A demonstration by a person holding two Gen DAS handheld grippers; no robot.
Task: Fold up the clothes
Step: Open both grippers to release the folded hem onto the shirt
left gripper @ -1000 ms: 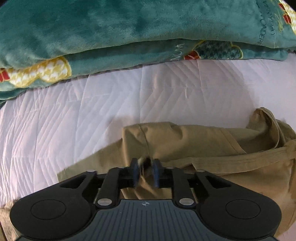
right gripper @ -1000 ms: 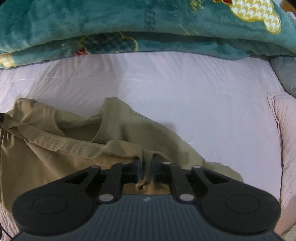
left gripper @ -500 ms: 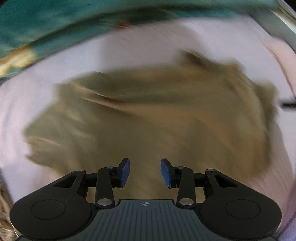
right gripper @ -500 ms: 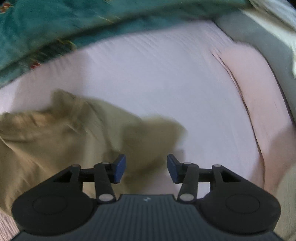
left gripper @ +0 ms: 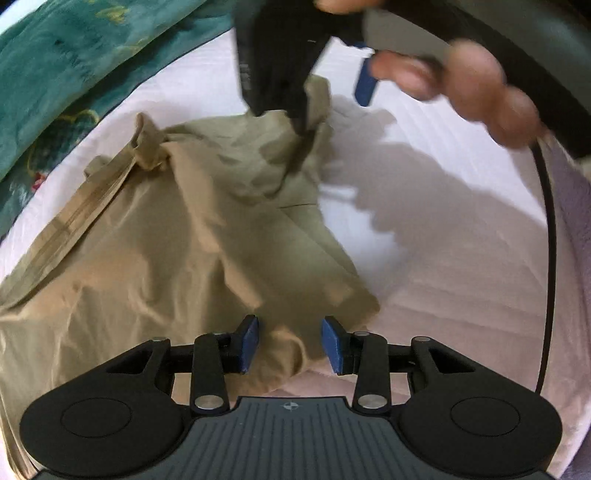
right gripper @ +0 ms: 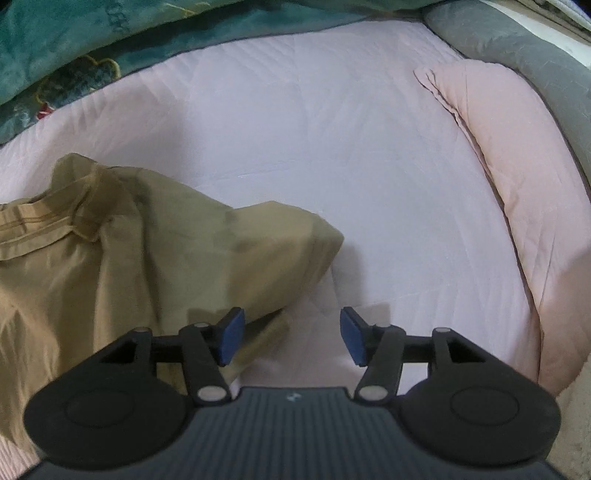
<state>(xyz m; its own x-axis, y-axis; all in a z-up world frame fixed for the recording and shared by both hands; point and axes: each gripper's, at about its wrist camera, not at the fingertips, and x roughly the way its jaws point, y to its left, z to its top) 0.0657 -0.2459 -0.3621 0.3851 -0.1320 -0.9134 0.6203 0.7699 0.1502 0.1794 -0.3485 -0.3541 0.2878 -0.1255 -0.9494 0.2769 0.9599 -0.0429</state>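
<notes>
Since the earlier frames both grippers have let go of the olive-tan garment [left gripper: 155, 258]; a second ago each had a pinch of cloth between narrow jaws, and now the cloth lies loose on the pale pink sheet [right gripper: 332, 147]. The left gripper [left gripper: 290, 345] has swung across the garment; its jaws stand about half apart, with a rounded fold of cloth lying under the gap but not pressed by either blue pad. The right gripper [right gripper: 291, 336] has its jaws opening at this moment, wide, with only bare sheet and the garment's near edge below them; nothing is held.

I judge that one fold or drag has just been finished and released, so the next step is probably a fresh grip on another edge; the garment is crumpled, with its banded hem [left gripper: 85, 210] bunched on the far left, so the folding looks well short of done.

By count: one garment, lying left of centre on the bed; two grippers, the right one also showing in the left wrist view at the far edge, held by a blurred hand [left gripper: 472, 92] with a black cable [left gripper: 550, 258] trailing down; one teal patterned blanket [right gripper: 92, 33] along the far side; one pink pillow [right gripper: 517, 192] at the right; one grey cushion [right gripper: 517, 40] beyond it.
</notes>
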